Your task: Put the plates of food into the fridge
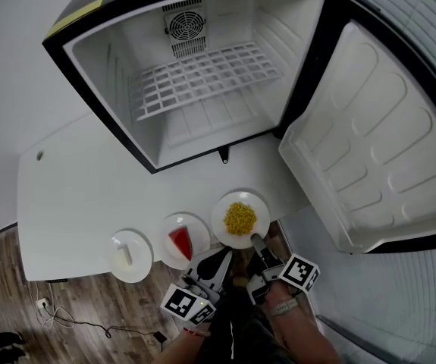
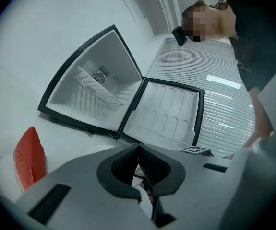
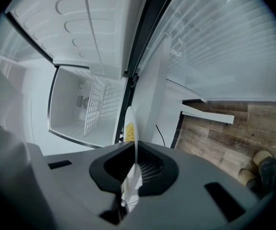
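Observation:
Three white plates sit along the near edge of the white table (image 1: pixel 73 196). The plate of yellow corn (image 1: pixel 223 205) is on the right, and my right gripper (image 1: pixel 257 241) is shut on its near rim. In the right gripper view the same plate (image 3: pixel 131 116) stands edge-on between the pads, with the corn (image 3: pixel 128 132) on its left face. The watermelon plate (image 1: pixel 170 230) is in the middle, and the left one (image 1: pixel 138 268) holds a pale piece. My left gripper (image 1: pixel 225 255) hangs shut and empty just right of the watermelon slice (image 2: pixel 30 157).
The small fridge (image 1: pixel 89 67) stands open on the table behind the plates, with a wire shelf (image 1: pixel 202 78) inside. Its door (image 1: pixel 369 142) swings out to the right. Wooden floor (image 1: pixel 96 309) with a cable lies below the table edge. A person (image 2: pixel 253 42) stands at the right.

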Demonstrator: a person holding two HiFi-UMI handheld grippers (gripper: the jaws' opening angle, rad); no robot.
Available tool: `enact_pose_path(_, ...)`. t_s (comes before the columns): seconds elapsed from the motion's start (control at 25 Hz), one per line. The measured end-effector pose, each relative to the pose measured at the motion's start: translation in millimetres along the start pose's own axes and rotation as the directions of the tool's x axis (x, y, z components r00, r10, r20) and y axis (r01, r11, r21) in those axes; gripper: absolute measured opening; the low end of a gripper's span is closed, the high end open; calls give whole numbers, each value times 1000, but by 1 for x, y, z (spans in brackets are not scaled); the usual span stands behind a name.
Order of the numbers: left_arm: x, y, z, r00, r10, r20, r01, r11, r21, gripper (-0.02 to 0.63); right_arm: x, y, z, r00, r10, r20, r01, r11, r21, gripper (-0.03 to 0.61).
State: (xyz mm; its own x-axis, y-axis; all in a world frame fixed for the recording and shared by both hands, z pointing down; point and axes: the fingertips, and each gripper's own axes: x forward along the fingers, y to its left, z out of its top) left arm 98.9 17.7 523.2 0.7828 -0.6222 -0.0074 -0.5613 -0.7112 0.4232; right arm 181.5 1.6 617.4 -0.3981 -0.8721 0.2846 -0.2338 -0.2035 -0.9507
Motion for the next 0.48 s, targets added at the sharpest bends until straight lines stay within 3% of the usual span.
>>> enact_pose_path(0.12, 0, -1, 9, 1000, -10, 4, 10, 1000, 9, 6, -5, 3, 2, 1000, 2, 30, -4, 999, 51, 14)
enact_pose_path(0.48, -9, -5, 56, 998, -37, 53, 34, 998, 57, 6, -8, 38, 1, 998, 13, 63, -18, 996, 86, 14)
